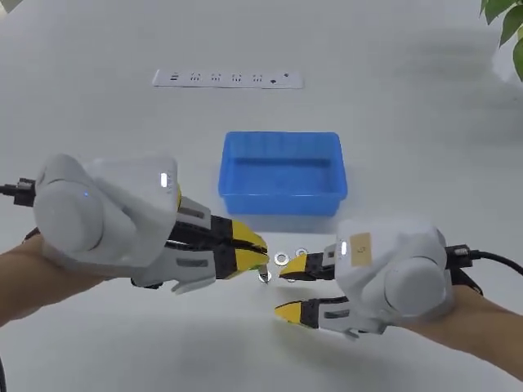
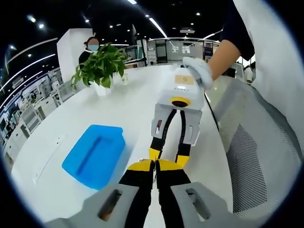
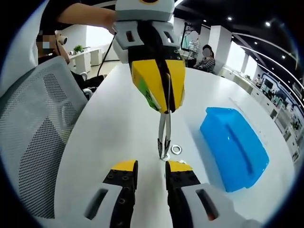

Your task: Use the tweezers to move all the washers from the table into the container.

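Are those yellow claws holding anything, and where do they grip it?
The left gripper holds thin metal tweezers by their upper end, tips down at the table beside a washer. The right gripper is open and holds nothing.

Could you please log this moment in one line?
left gripper shut on tweezers; tips by washer; right gripper open; container empty

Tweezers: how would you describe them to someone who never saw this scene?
Find the blue container on the table; washers lie in front of it. The tweezers are the thin metal prongs pointing at a washer from the shut yellow fingers of the left gripper; the right gripper holds nothing.
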Demonstrator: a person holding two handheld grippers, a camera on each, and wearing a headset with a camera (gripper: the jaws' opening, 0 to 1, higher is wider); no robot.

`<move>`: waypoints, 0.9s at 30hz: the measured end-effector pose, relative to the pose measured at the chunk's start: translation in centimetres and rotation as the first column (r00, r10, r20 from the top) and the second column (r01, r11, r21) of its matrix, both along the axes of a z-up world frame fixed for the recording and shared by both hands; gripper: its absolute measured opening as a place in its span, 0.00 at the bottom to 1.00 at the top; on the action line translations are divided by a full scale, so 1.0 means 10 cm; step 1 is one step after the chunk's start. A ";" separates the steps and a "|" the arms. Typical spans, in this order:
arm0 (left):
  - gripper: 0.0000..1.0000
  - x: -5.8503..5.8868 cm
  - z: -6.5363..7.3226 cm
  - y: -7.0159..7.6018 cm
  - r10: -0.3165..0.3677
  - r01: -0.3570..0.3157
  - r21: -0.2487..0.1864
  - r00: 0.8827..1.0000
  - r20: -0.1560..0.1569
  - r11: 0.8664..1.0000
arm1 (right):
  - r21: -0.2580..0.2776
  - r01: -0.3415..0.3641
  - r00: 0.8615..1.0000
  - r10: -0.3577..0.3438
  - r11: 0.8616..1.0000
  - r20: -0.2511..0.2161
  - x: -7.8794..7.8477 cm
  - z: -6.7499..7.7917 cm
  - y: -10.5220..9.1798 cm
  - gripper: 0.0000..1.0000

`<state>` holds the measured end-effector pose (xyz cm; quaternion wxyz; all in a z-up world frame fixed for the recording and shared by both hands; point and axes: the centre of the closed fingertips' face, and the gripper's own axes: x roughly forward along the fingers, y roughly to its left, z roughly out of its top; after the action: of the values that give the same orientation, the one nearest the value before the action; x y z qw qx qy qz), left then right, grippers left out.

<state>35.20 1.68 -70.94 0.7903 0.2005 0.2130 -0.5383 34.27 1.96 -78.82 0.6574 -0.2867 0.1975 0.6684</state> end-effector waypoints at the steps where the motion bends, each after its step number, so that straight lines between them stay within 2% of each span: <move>1: 0.05 0.01 0.00 0.00 0.000 0.000 0.000 1.000 -0.002 1.000 | 0.002 0.000 1.000 0.000 1.000 0.001 0.01 0.01 0.01 0.25; 9: 0.05 0.04 0.01 -0.06 -0.017 0.017 -0.014 0.999 -0.049 1.000 | 0.007 -0.020 1.000 0.020 1.000 0.011 0.10 0.02 0.13 0.25; 12: 0.05 0.03 0.00 -0.06 -0.041 0.041 0.001 0.998 -0.055 0.999 | 0.006 -0.043 0.999 0.043 0.999 0.006 0.13 0.01 0.17 0.25; 18: 0.05 0.05 -0.02 0.00 -0.040 0.039 -0.005 0.997 -0.073 0.999 | 0.049 -0.087 0.995 0.089 0.995 -0.049 0.11 0.08 0.27 0.23; 27: 0.05 0.08 -0.01 -0.03 -0.034 0.033 -0.014 0.997 -0.075 0.999 | 0.037 -0.115 0.992 0.117 0.993 -0.050 0.12 0.07 0.28 0.12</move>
<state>36.01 1.37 -71.08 0.7739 0.1784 0.2356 -0.5601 35.47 4.80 -78.13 0.6167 -0.2690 0.1862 0.7160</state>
